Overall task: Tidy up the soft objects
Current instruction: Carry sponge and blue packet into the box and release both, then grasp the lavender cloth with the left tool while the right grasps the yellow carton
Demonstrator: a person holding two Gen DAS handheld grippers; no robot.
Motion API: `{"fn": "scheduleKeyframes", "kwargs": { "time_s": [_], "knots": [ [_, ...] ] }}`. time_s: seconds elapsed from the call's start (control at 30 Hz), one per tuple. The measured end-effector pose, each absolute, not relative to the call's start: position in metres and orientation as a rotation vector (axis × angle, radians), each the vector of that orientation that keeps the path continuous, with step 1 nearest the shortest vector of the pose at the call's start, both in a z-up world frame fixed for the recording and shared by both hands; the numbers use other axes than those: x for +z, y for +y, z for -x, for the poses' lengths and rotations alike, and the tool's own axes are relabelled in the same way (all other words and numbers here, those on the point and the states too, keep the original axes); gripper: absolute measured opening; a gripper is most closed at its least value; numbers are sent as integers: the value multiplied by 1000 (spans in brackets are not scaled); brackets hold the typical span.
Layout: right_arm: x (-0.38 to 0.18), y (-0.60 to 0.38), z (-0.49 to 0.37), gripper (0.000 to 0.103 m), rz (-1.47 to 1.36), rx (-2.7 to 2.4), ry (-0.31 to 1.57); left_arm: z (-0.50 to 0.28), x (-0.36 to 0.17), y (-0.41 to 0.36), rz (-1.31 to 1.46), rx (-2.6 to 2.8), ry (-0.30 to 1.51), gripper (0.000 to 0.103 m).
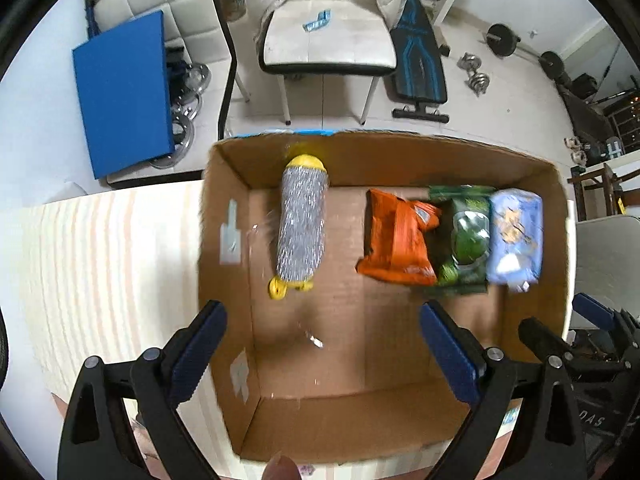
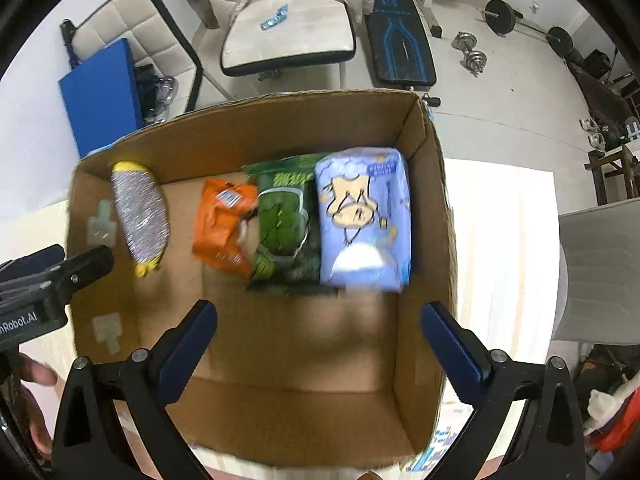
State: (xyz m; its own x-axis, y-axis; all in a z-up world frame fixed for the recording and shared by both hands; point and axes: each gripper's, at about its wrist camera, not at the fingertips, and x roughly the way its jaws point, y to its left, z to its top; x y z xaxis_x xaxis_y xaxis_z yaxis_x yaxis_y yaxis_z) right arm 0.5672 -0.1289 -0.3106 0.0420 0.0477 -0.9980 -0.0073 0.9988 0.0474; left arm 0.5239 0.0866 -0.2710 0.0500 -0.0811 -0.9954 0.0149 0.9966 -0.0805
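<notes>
An open cardboard box (image 1: 400, 424) (image 2: 280, 420) stands on a pale striped table. Inside lie a silver scrubber with yellow ends (image 1: 301, 227) (image 2: 139, 218) at the left, an orange pack (image 1: 396, 240) (image 2: 222, 225), a green pack (image 1: 466, 240) (image 2: 282, 226) and a light blue pack with a cartoon print (image 1: 516, 236) (image 2: 364, 216) at the right. My left gripper (image 1: 324, 320) hangs open above the box's left half, nothing between its fingers. My right gripper (image 2: 320, 318) hangs open above the box's right half, below the blue pack, also empty.
Beyond the table stand white cushioned chairs (image 1: 328, 40) (image 2: 288, 32), a blue board (image 1: 124, 92) (image 2: 100, 100), a weight bench (image 1: 418, 64) and dumbbells (image 1: 476, 74) on a tiled floor. A hand shows at the lower left (image 2: 36, 376) of the right wrist view.
</notes>
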Motion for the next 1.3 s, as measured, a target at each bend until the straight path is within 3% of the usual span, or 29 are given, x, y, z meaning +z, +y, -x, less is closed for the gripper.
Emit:
{"fn": "scheduleKeyframes", "kwargs": {
  "time_s": [0.37, 0.5, 0.77, 1.07, 1.17, 1.27, 1.3],
  "knots": [
    [-242, -136, -482, 103, -99, 138, 1404, -432, -187, 71, -1, -49, 1345, 98],
    [-236, -158, -446, 103, -142, 122, 1381, -398, -184, 80, 29, -14, 1335, 98],
    [-308, -240, -380, 103, -239, -92, 1508, -329, -278, 103, 197, 78, 1552, 98],
    [-404, -276, -373, 103, -268, -219, 1603, -291, -377, 124, 245, 198, 1705, 98],
    [-424, -270, -375, 93, -257, -213, 1655, -290, -396, 133, 314, 207, 1728, 98],
    [-432, -264, -373, 68, -214, -221, 1678, -297, -406, 137, 294, 223, 1709, 98],
    [-433, -263, -371, 67, -203, -223, 1678, -300, -409, 137, 274, 235, 1701, 94]
  ]
}}
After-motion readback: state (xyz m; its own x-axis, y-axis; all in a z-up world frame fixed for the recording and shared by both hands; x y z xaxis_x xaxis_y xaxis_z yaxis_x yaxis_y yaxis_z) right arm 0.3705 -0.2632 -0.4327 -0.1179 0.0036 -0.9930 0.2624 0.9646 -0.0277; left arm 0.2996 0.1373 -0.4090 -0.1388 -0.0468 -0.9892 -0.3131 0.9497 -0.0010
